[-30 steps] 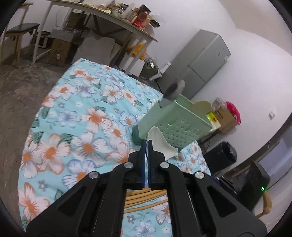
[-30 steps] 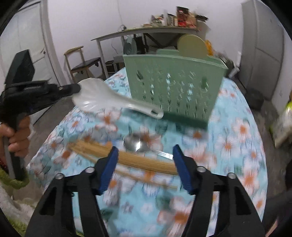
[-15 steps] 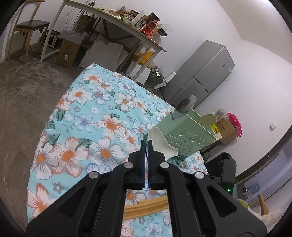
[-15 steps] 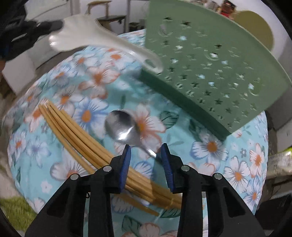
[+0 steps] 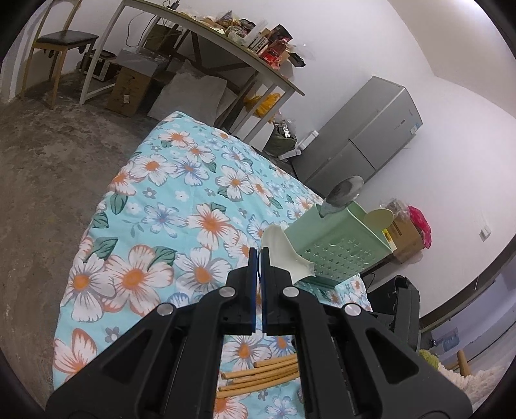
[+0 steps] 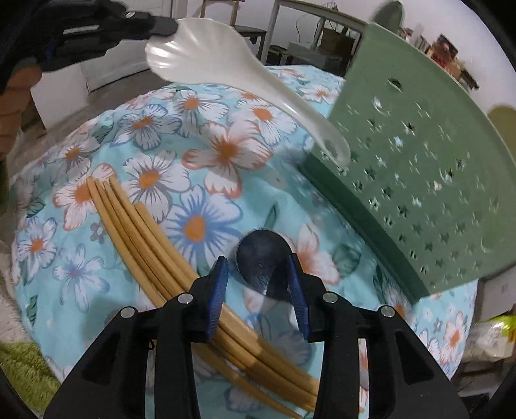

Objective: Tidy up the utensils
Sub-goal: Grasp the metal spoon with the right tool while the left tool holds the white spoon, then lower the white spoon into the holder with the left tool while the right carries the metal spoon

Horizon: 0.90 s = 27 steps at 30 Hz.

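Over the floral table (image 6: 200, 167), right claw (image 6: 258, 283) has dropped and narrowed, jaws part-open astride the metal spoon (image 6: 262, 258), not gripping. Left claw (image 5: 257, 258) stays clamped on the white spoon (image 6: 232, 61) beside the green holder (image 6: 429, 180). Pickup looks imminent.

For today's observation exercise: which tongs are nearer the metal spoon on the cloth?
Right. The right tongs straddle the metal spoon; the left tongs hold the white spoon above.
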Motion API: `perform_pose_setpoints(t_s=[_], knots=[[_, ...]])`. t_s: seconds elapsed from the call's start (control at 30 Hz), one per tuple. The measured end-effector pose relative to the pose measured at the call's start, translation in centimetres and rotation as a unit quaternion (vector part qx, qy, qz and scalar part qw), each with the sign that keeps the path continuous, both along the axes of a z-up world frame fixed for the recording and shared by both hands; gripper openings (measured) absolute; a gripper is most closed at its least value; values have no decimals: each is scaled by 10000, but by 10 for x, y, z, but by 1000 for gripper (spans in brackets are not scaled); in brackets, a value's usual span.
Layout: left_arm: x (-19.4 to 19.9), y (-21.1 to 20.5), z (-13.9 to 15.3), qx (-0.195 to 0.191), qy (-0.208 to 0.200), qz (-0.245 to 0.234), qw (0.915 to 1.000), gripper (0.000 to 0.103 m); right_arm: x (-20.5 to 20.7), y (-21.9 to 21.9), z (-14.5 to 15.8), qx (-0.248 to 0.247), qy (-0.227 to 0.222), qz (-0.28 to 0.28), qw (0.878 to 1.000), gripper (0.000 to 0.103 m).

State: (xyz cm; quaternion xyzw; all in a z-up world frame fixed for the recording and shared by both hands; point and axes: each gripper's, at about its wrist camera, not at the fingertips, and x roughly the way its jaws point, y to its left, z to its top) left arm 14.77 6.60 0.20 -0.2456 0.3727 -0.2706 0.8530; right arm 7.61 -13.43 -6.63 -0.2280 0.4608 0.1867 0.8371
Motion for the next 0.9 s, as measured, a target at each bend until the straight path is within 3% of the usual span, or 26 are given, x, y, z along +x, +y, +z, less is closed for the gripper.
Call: perform_pose_setpoints(t_s=[0.13, 0.27, 0.4, 0.53, 0.9], knots=[[2, 2, -3, -10, 49, 16, 10000, 1, 2, 19, -7, -358, -357, 7, 9987, 40], [2, 2, -4, -28, 68, 19, 10000, 1, 6, 35, -9, -323, -436, -190, 9983, 39], [1, 4, -3, -15, 0, 40, 10000, 1, 2, 23, -4, -341, -543, -426, 9970, 14], [0, 5, -1, -17, -38, 80, 10000, 1, -10, 15, 2, -413, -813, -567, 9942, 6], [-20, 5, 40, -35, -719, 3, 9974, 1, -29, -18, 72, 382, -1586, -1385, 9768, 2]])
